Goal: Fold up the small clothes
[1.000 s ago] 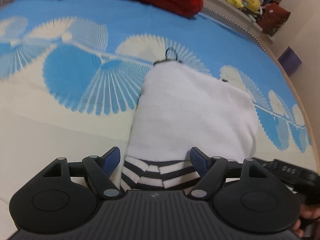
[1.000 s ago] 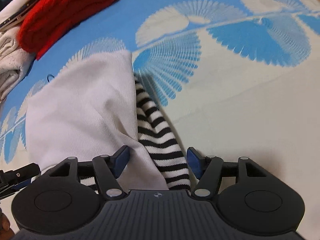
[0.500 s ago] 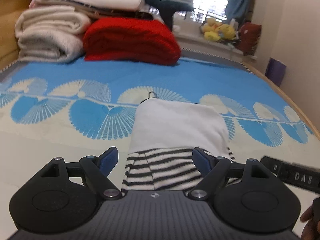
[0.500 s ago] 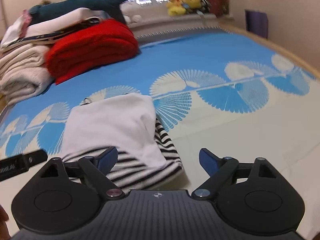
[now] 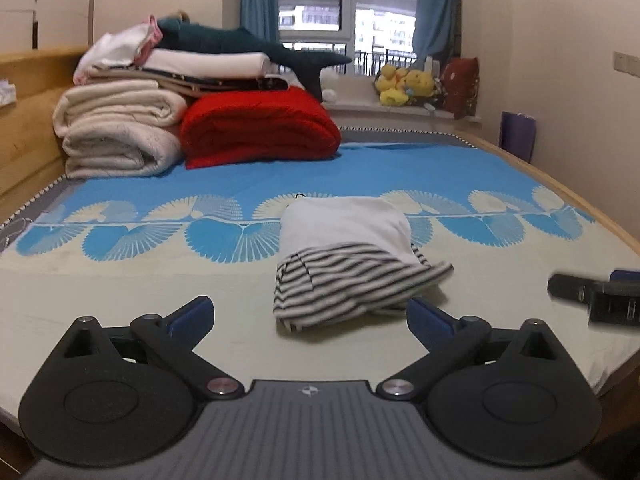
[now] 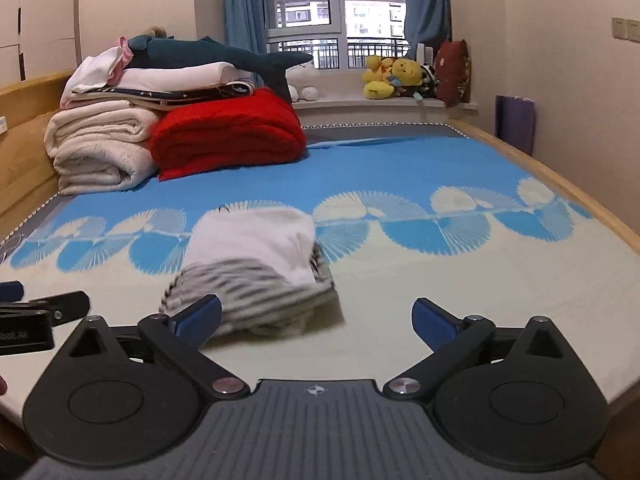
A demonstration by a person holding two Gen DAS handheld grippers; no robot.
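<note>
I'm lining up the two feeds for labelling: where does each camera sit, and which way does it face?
Left wrist: on the left hand-held gripper, jaws opening and empty, facing across the bed toward the window; the right hand-held gripper's tip shows at right.
Right wrist: on the right hand-held gripper, jaws likewise opening and empty, same heading; the left one shows at left.
Both share the folded striped garment, red blanket and window.

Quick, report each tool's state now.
Left tool: jaws opening wide, nothing between them; the folded garment lies on the bed ahead.
Right tool: jaws opening wide, holding nothing.
</note>
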